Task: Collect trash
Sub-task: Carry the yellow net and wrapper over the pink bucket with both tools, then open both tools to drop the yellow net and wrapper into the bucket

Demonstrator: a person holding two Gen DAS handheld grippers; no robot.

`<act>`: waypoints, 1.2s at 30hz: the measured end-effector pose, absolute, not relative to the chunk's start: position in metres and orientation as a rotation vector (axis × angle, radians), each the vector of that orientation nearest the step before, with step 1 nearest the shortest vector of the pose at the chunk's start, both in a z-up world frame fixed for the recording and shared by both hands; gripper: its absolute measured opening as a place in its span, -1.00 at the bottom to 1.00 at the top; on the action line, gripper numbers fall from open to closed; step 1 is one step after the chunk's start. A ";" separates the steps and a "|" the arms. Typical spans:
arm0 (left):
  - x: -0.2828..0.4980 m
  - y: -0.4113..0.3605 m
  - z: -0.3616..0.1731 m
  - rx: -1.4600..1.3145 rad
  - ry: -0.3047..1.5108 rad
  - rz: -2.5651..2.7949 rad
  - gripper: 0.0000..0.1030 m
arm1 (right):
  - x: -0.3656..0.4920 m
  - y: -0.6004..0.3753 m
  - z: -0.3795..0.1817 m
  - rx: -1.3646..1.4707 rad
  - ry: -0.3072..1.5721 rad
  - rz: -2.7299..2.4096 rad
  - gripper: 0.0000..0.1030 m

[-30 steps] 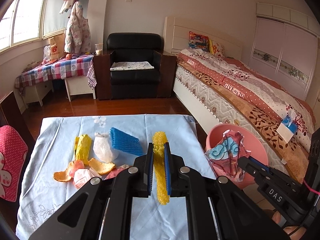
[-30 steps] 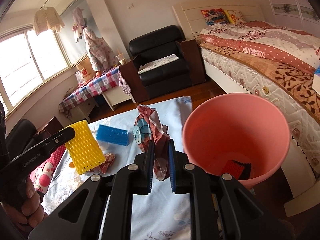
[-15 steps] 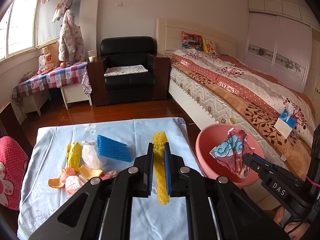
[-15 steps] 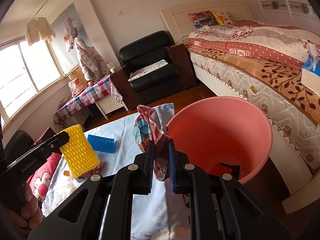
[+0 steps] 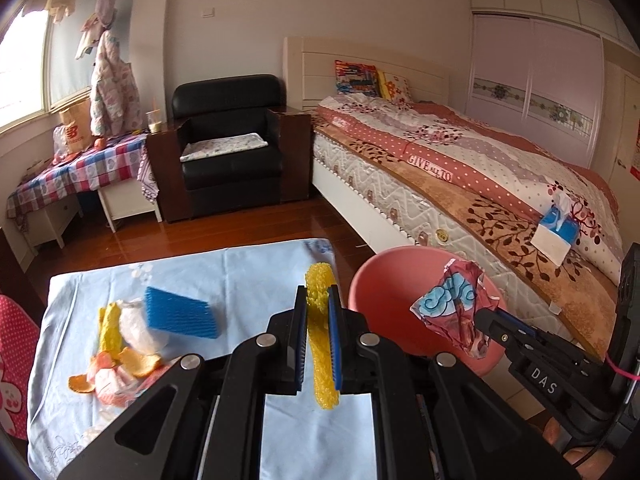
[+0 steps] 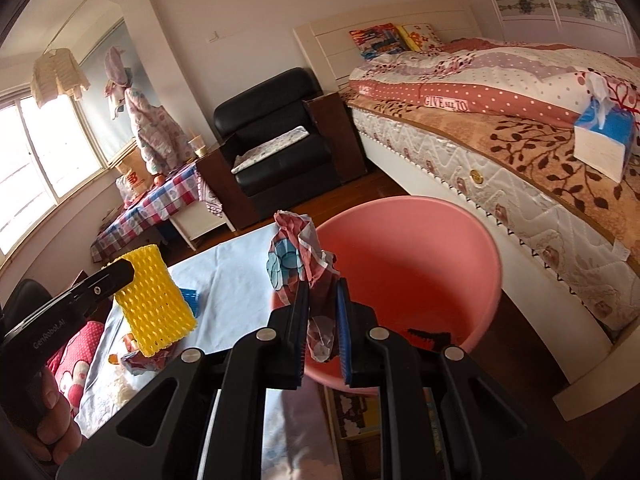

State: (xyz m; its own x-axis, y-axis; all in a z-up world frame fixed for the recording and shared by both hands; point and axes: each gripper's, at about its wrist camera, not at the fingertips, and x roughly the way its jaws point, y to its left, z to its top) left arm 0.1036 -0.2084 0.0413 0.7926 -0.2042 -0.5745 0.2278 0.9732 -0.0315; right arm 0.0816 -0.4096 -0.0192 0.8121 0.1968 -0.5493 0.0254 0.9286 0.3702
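My left gripper [image 5: 318, 300] is shut on a yellow foam net [image 5: 321, 344], held above the blue-clothed table [image 5: 248, 276]; it also shows in the right wrist view [image 6: 154, 300]. My right gripper [image 6: 323, 286] is shut on a crumpled red and blue wrapper [image 6: 298, 256], held at the near rim of the pink bin [image 6: 420, 256]. In the left wrist view the wrapper [image 5: 456, 308] hangs over the bin [image 5: 384, 304]. A dark red item [image 6: 428, 338] lies in the bin. On the table lie a blue foam net [image 5: 180, 314], orange peels [image 5: 136, 362] and a white wrapper [image 5: 134, 324].
A bed [image 5: 460, 172] stands right of the bin, with a tissue box [image 5: 556, 232] on it. A black armchair [image 5: 230, 148] and a checked side table [image 5: 76, 168] stand at the back. A red dotted cushion [image 5: 12, 368] is left of the table.
Both grippers have risen and drawn back a little, each keeping its hold. The wrapper now hangs closer over the pink bin.
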 end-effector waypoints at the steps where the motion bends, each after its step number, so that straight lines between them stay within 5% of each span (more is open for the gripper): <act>1: 0.105 -0.212 0.040 0.043 0.614 -0.238 -0.83 | 0.082 -0.414 -0.021 0.377 0.621 0.084 -0.73; 36: 0.187 -0.286 -0.038 -0.021 0.792 -0.432 -0.71 | 0.121 -0.451 -0.069 0.349 0.760 -0.097 -0.72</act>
